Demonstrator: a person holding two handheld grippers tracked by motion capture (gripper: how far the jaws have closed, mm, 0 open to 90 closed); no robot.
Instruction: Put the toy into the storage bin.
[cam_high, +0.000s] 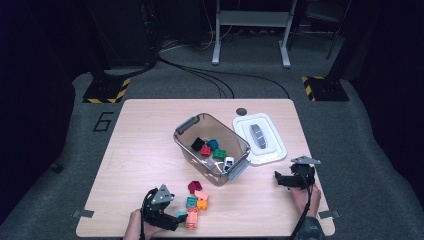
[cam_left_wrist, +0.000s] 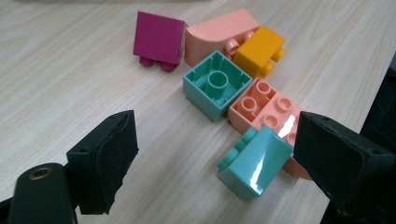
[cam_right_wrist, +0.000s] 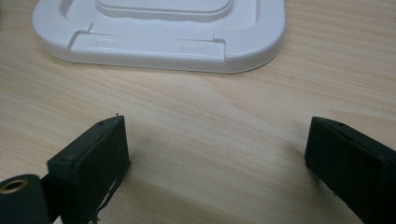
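My left gripper (cam_left_wrist: 217, 137) hangs low over the near table edge, open, its jaws either side of a teal sloped brick (cam_left_wrist: 254, 163). That brick lies close against the right jaw, well apart from the left one. Behind it sit a salmon studded brick (cam_left_wrist: 266, 105), an upturned teal brick (cam_left_wrist: 215, 84), an orange brick (cam_left_wrist: 259, 49), a pink curved brick (cam_left_wrist: 219, 35) and a magenta brick (cam_left_wrist: 159, 37). In the high view this cluster (cam_high: 196, 202) lies just right of the left gripper (cam_high: 177, 217). My right gripper (cam_high: 277, 177) stands open over bare wood (cam_right_wrist: 215, 140).
A clear plastic bin (cam_high: 182, 137) holding several bricks stands mid-table. Its white lid (cam_high: 260, 135) lies flat to its right, just beyond the right gripper (cam_right_wrist: 159, 51). The near table edge (cam_left_wrist: 355, 116) runs close by the brick cluster.
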